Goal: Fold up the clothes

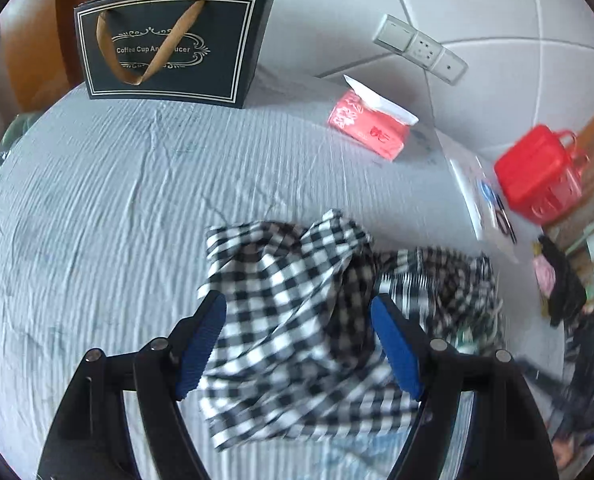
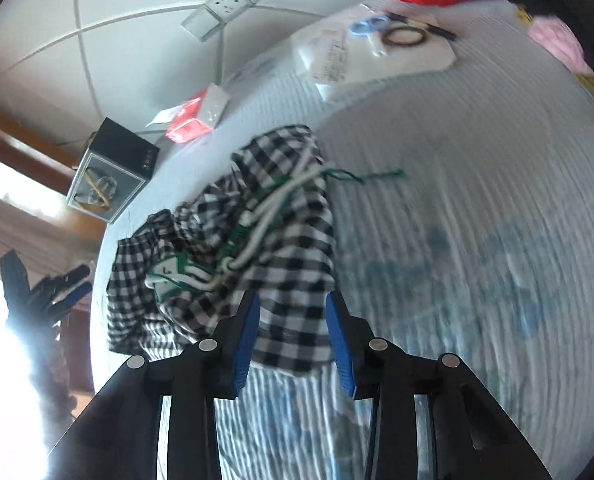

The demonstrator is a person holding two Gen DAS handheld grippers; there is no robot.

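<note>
Now checked garment (image 1: 297, 320) lies btwn open left gripper (image 1: 299, 318) jaws.

The black-and-white checked garment (image 1: 297, 320) is just a crumpled heap on the pale striped bedsheet (image 1: 97, 200), folds bunched up everywhere, with white and green drawstrings (image 2: 273, 208) trailing loose across its top.
</note>
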